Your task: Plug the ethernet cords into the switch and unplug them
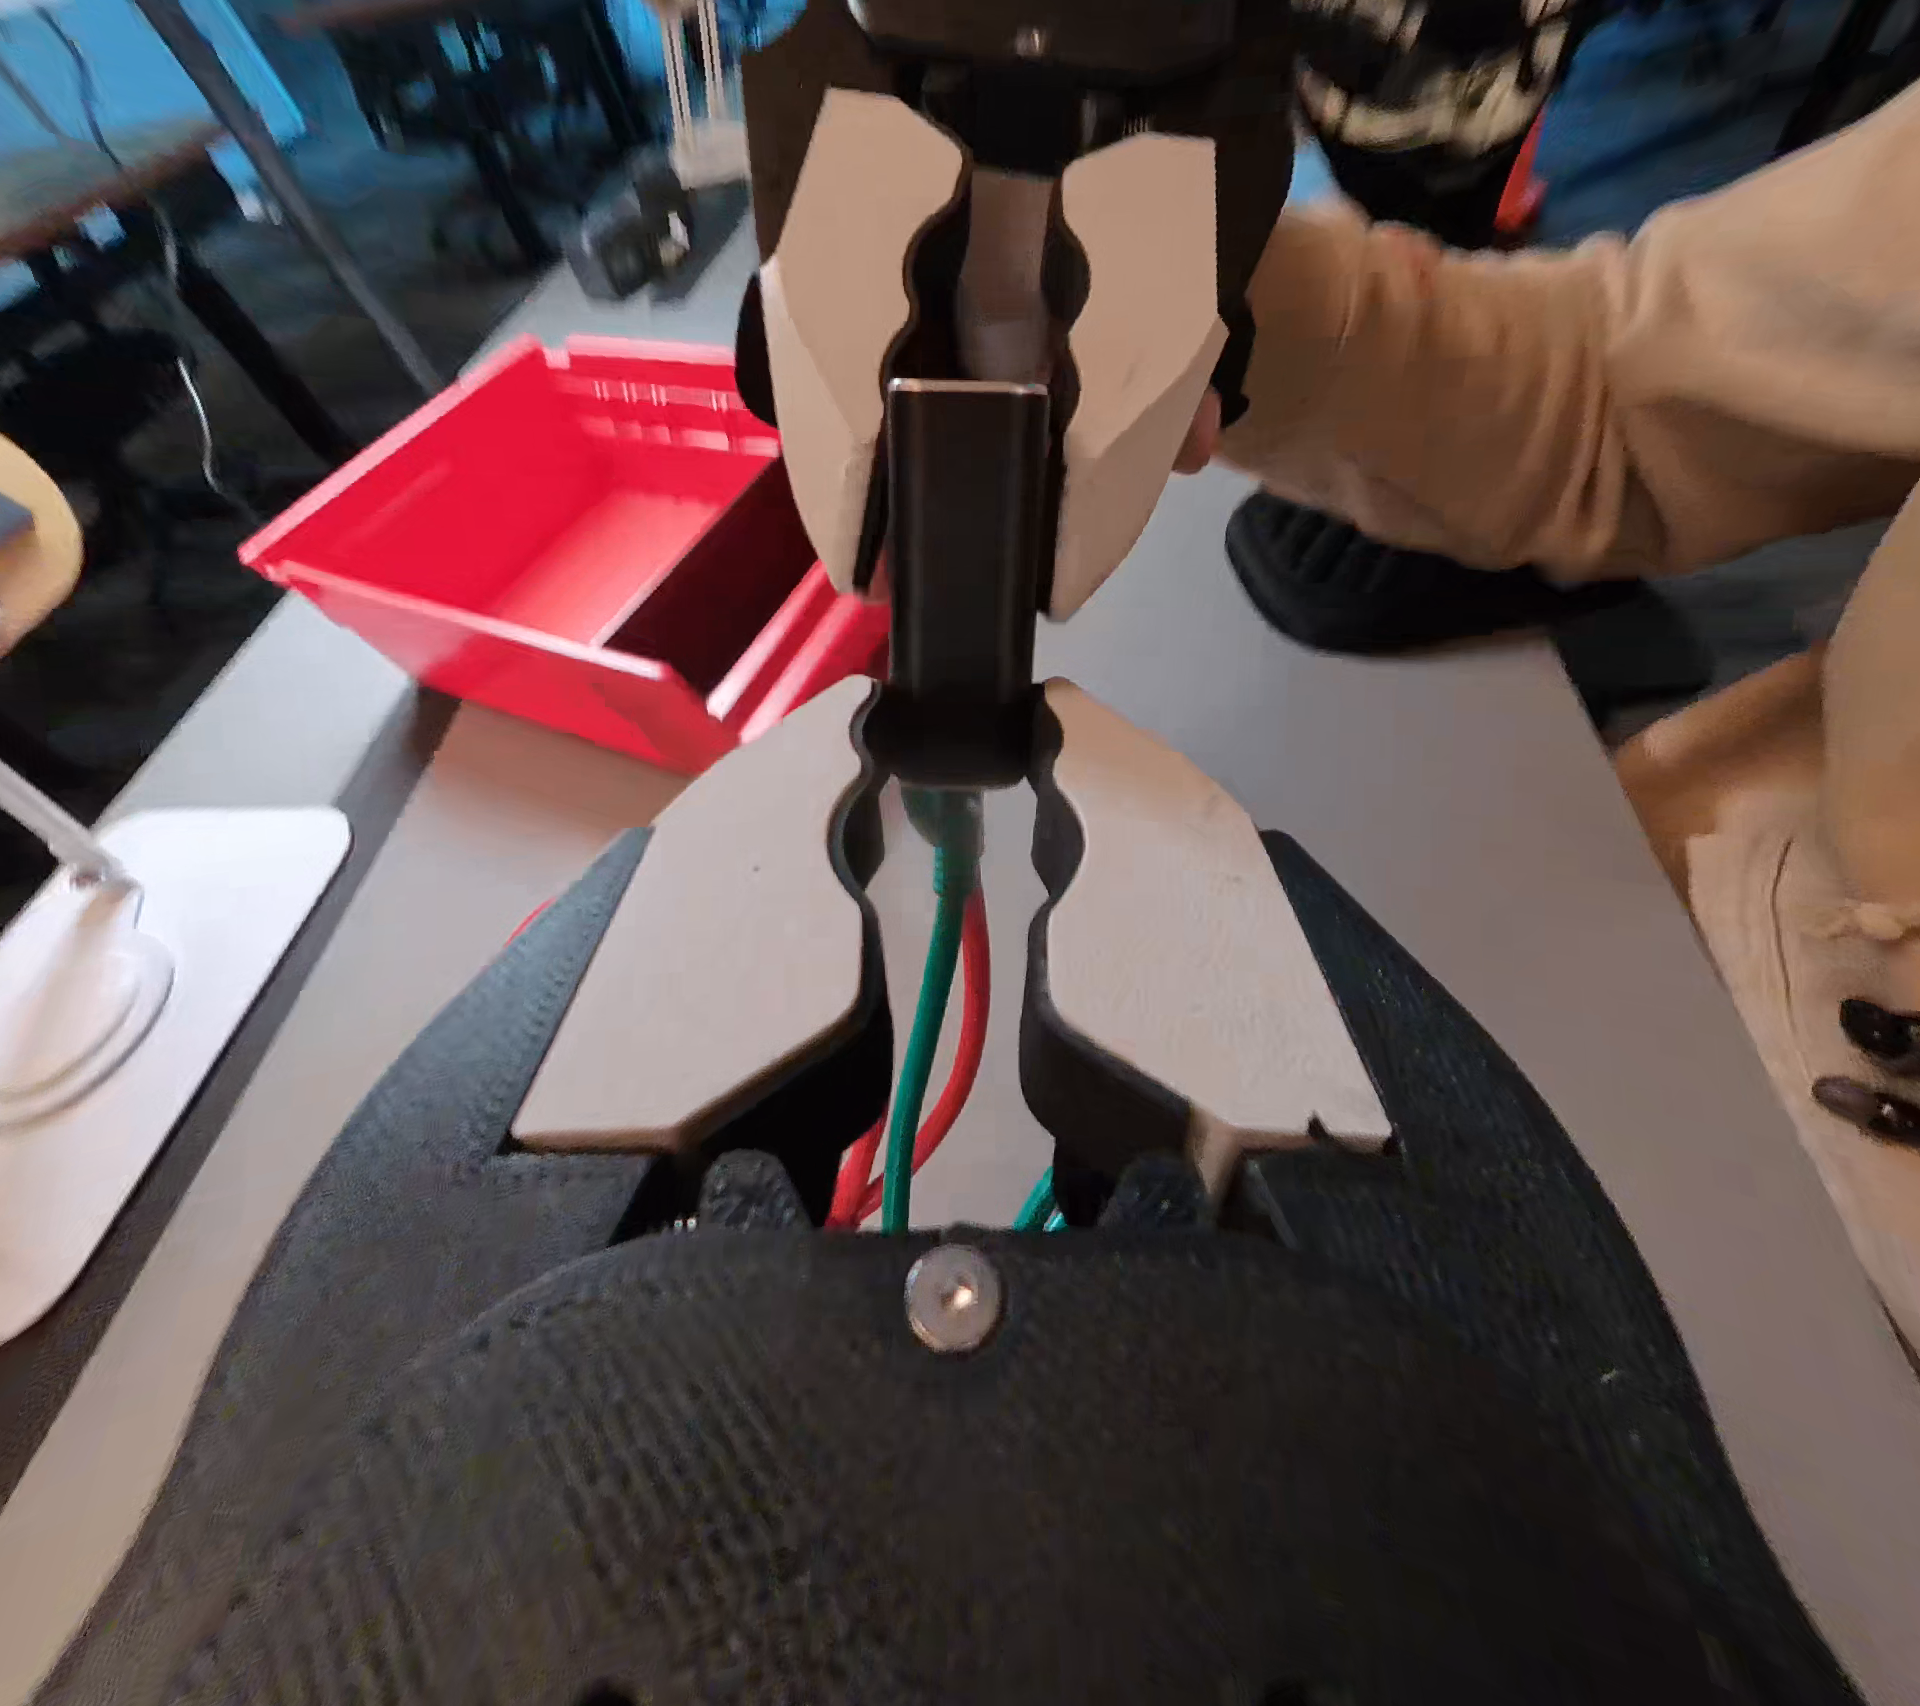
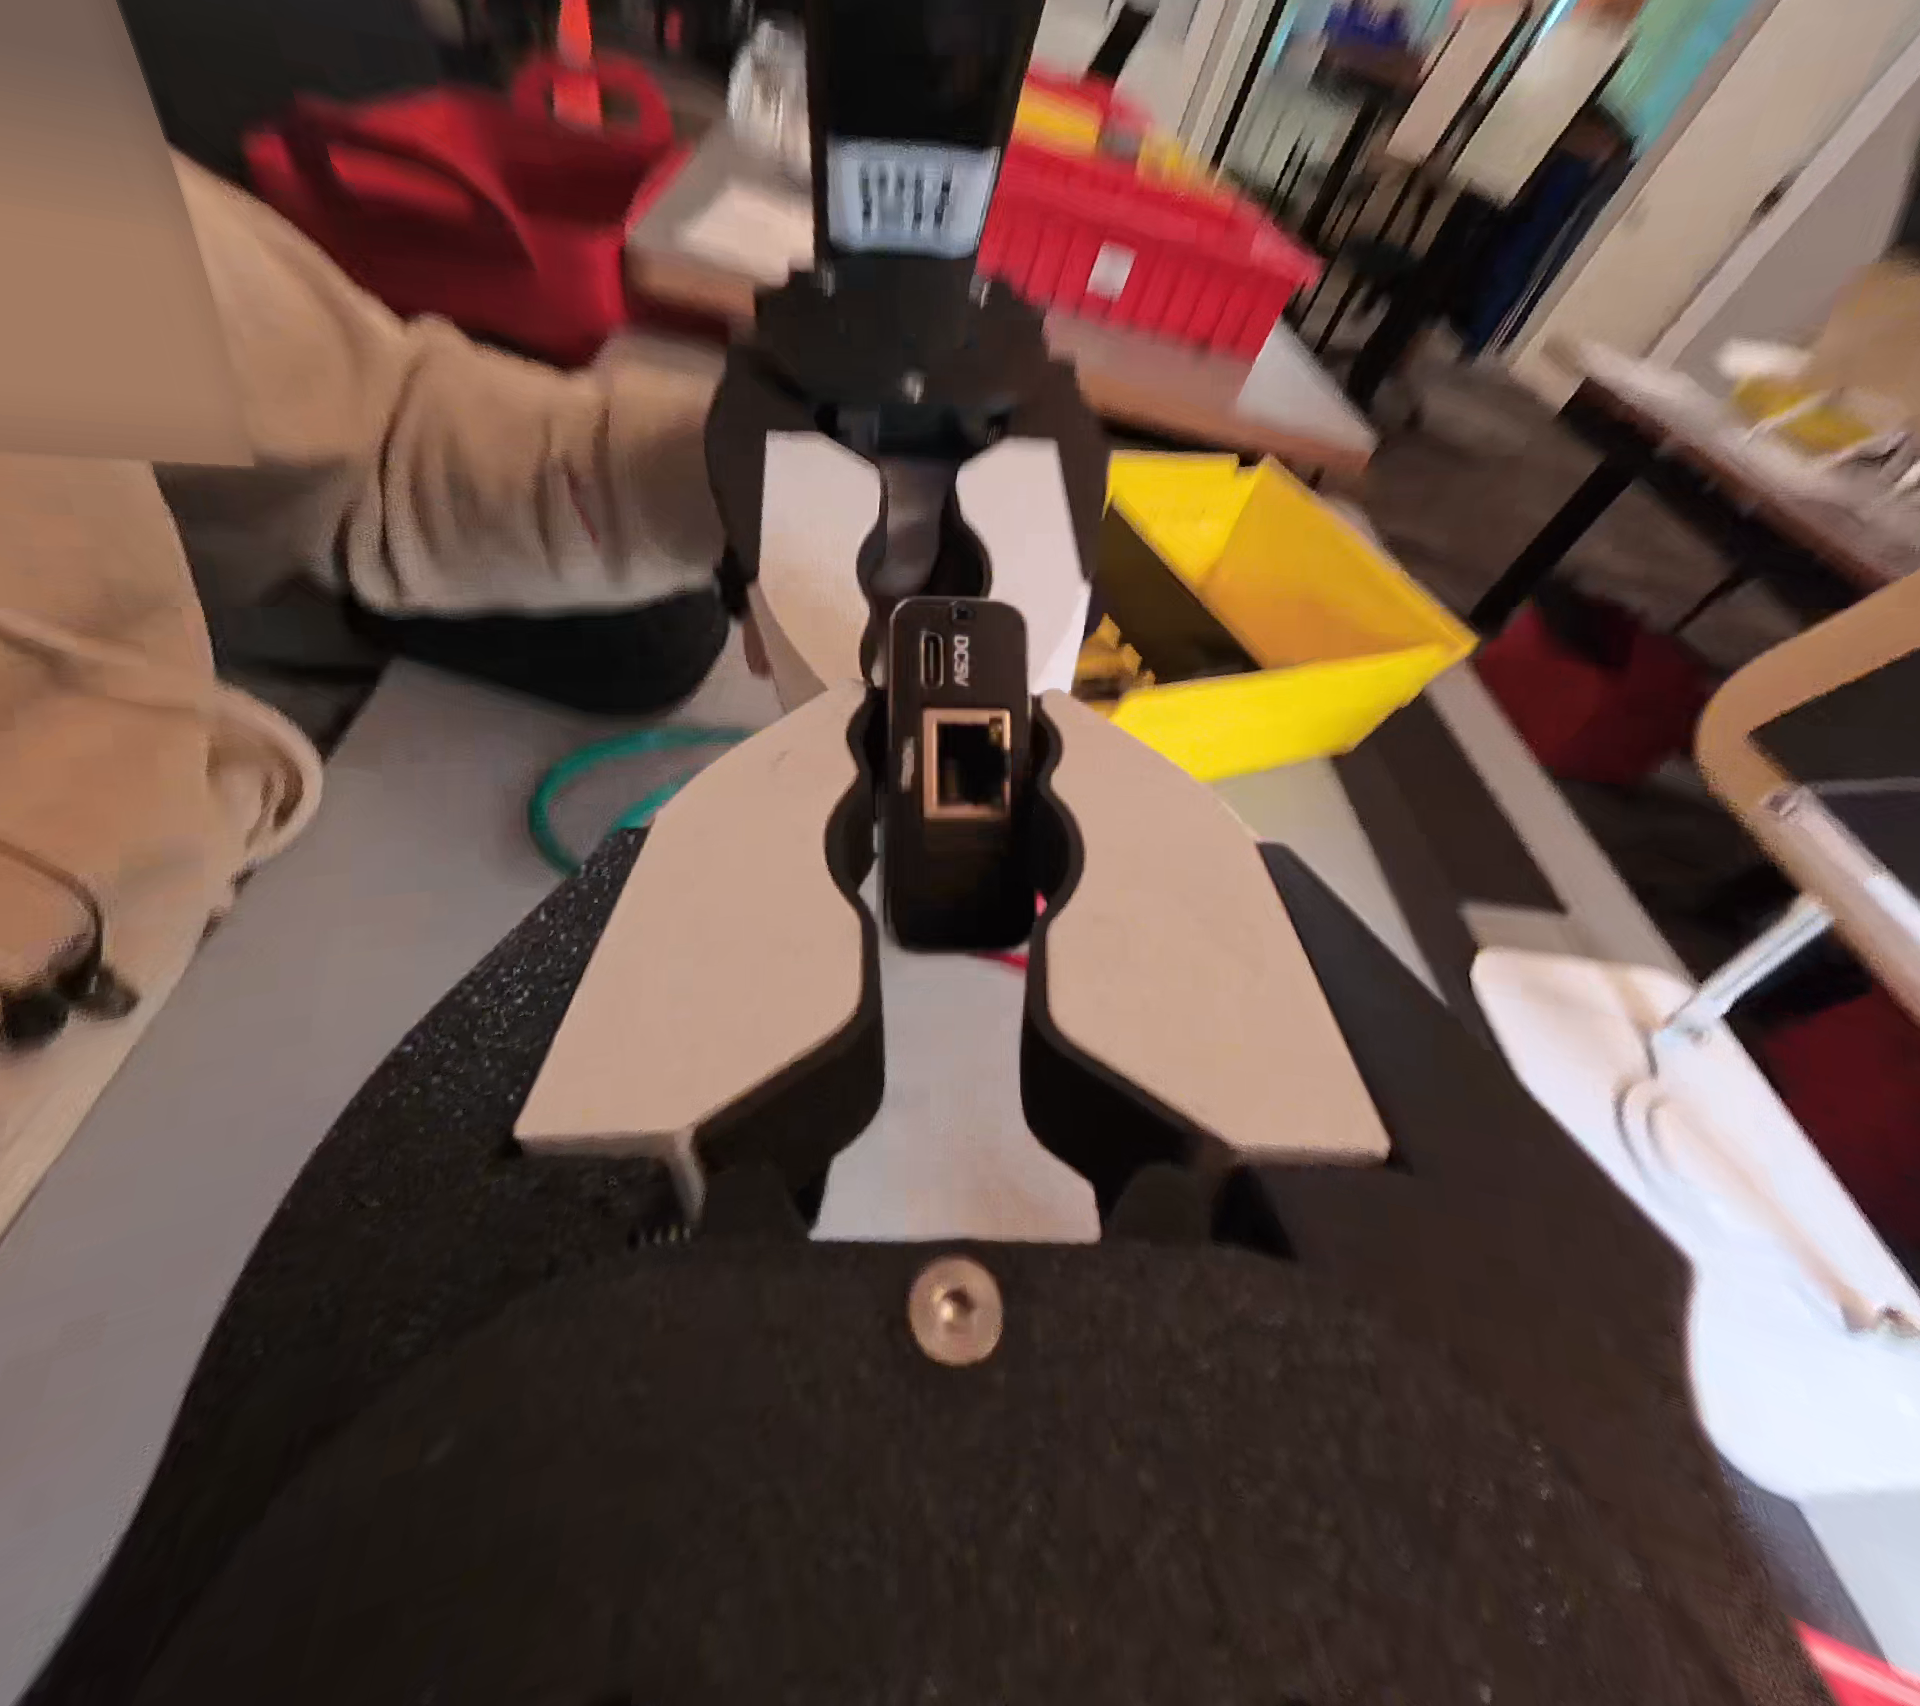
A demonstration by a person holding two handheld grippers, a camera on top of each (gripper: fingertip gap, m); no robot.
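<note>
The switch [image 1: 961, 555], a small black box that looks rigid, light and smooth enough to slip, is held off the counter [image 1: 1382, 825] between the two grippers: the left gripper [image 1: 958, 747] has its fingers clamped on the near end, the right gripper [image 2: 961, 783] on the end with an empty port facing its camera. A green cord [image 1: 935, 981] appears plugged into the left gripper's end, with a red cord [image 1: 971, 1012] hanging beside it. Each cord is limp, so I judge it best taken by its stiff plug, close to the switch.
</note>
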